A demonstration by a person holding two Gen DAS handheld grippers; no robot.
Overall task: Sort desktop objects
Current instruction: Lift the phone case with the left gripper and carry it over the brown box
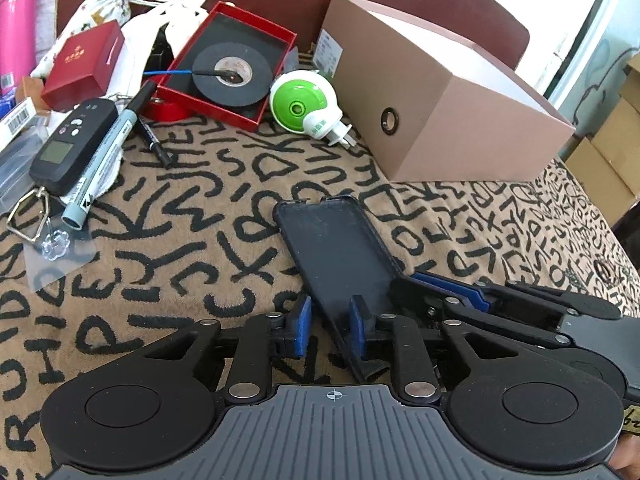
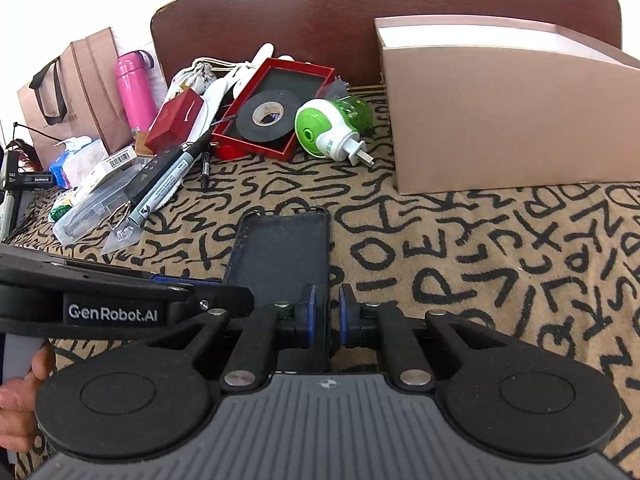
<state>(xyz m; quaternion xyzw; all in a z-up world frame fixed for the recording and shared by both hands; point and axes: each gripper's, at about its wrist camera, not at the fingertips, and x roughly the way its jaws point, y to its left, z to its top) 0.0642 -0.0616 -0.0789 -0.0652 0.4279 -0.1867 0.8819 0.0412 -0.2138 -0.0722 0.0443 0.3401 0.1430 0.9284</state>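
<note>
A black phone case (image 1: 336, 248) lies open side up on the letter-patterned cloth (image 1: 168, 240), with its near end raised. My right gripper (image 2: 327, 312) is shut on the near right edge of the phone case (image 2: 280, 248); in the left wrist view the right gripper (image 1: 404, 284) comes in from the right. My left gripper (image 1: 330, 320) stands open around the case's near corner. Its right pad is next to the case and its left pad is a little apart. In the right wrist view the left gripper (image 2: 236, 292) shows from the side at the case's left edge.
A large pinkish-brown box (image 1: 440, 92) stands open-topped at the back right. A green-and-white plug-in device (image 1: 300, 104), a red tray (image 1: 276, 92) holding black tape, a grey marker (image 1: 100, 160), a black remote-like device (image 1: 68, 148) and a red box (image 1: 82, 64) crowd the back left. A pink bottle (image 2: 134, 88) stands behind them.
</note>
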